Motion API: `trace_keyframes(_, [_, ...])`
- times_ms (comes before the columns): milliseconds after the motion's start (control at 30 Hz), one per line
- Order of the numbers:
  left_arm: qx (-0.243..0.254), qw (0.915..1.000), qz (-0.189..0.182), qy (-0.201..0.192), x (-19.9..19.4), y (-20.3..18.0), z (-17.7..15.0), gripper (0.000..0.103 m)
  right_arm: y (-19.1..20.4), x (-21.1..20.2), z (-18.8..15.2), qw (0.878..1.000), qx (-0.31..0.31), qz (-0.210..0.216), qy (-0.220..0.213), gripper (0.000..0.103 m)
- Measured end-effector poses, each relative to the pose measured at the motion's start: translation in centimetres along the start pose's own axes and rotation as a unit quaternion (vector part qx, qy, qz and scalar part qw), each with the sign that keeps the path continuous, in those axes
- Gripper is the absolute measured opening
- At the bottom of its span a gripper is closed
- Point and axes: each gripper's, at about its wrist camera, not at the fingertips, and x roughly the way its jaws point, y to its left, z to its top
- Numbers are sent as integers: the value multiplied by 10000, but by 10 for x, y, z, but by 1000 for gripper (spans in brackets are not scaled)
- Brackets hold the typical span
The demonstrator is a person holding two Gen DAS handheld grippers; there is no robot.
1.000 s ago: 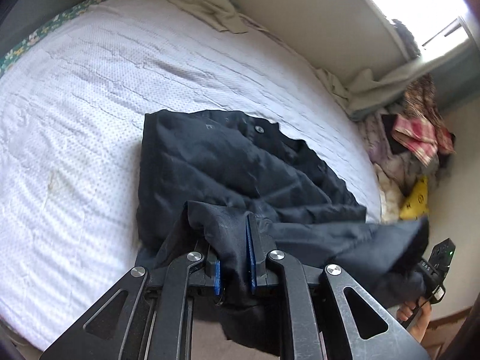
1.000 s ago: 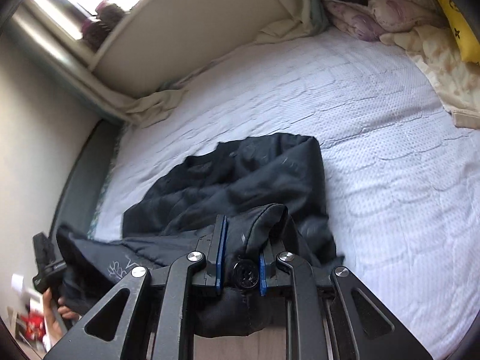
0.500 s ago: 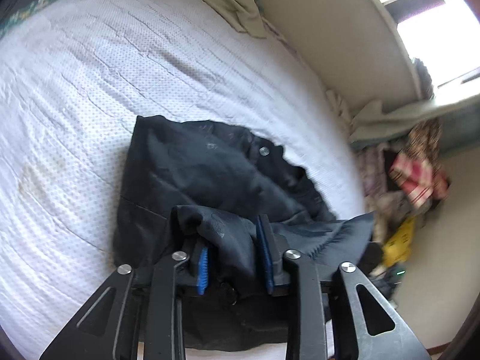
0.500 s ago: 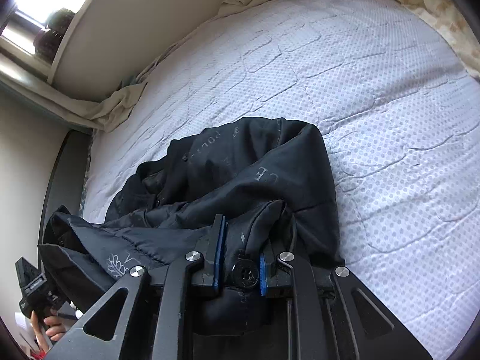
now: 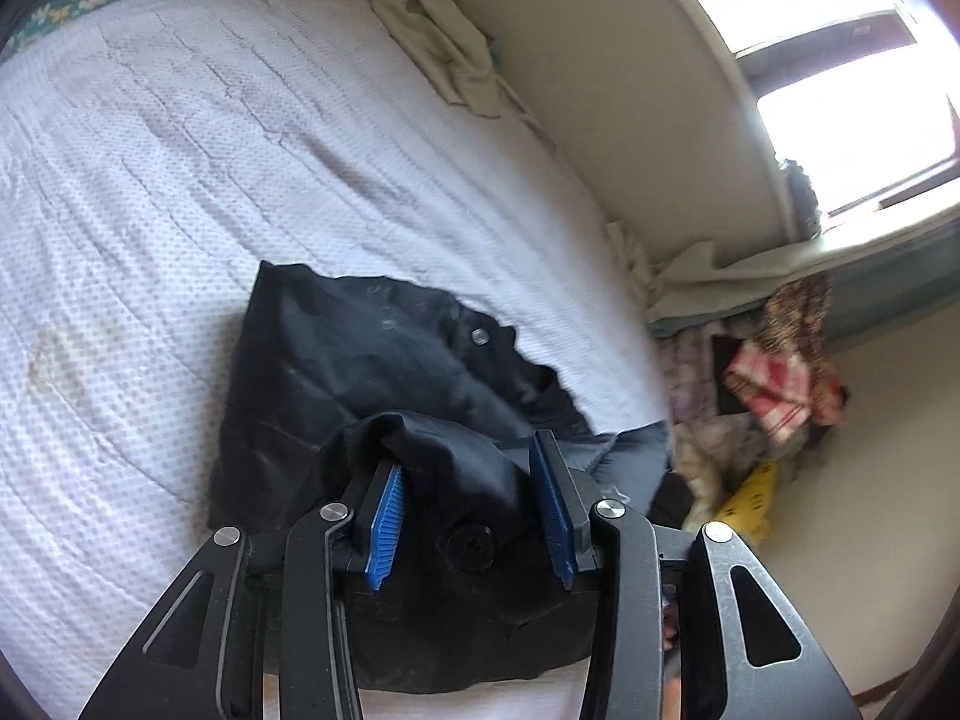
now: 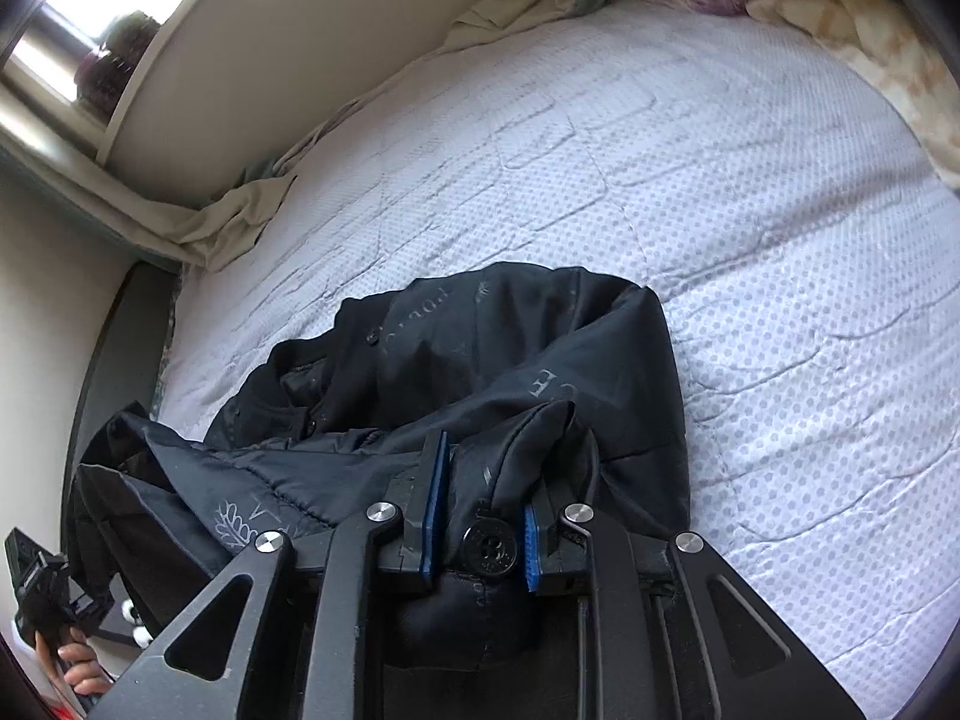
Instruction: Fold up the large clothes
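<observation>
Black, shiny quilted jacket (image 6: 516,360) with round buttons lies bunched on the near part of a white dotted quilted bed cover (image 6: 750,252), already doubled over itself into a rough dark block, its far edge fairly straight and its near edge lumpy. The near hem runs between the two grippers along the bed's front edge.

The left gripper (image 5: 471,498) is letting go: its blue-padded fingers (image 5: 384,510) are opening, and though a hump of the cloth sits between them, the pads no longer press on it. The right gripper (image 6: 477,516) keeps a narrow pinch on a buttoned edge of the jacket, its fingers closed on the fabric and just starting to ease.

By the look of it, one fold has been laid down and is being released. What remains is probably smoothing the lumps, tucking the loose flap near the left side and folding the block smaller.

Beyond the bed, a pale crumpled sheet (image 5: 438,42) sits against the wall, and mixed laundry (image 5: 774,390) is heaped by the corner.
</observation>
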Motion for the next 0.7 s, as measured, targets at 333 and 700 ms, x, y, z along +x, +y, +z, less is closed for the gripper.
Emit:
trace_keyframes(333, [-767,9969,175,-65,4,36,7,49,12,-18,3,9988,-64,372,-303,36])
trace_keyframes(700, [110,9945,724,-749,-17,12,13,66,27,-81,12,9882,-559,356,-1383,66])
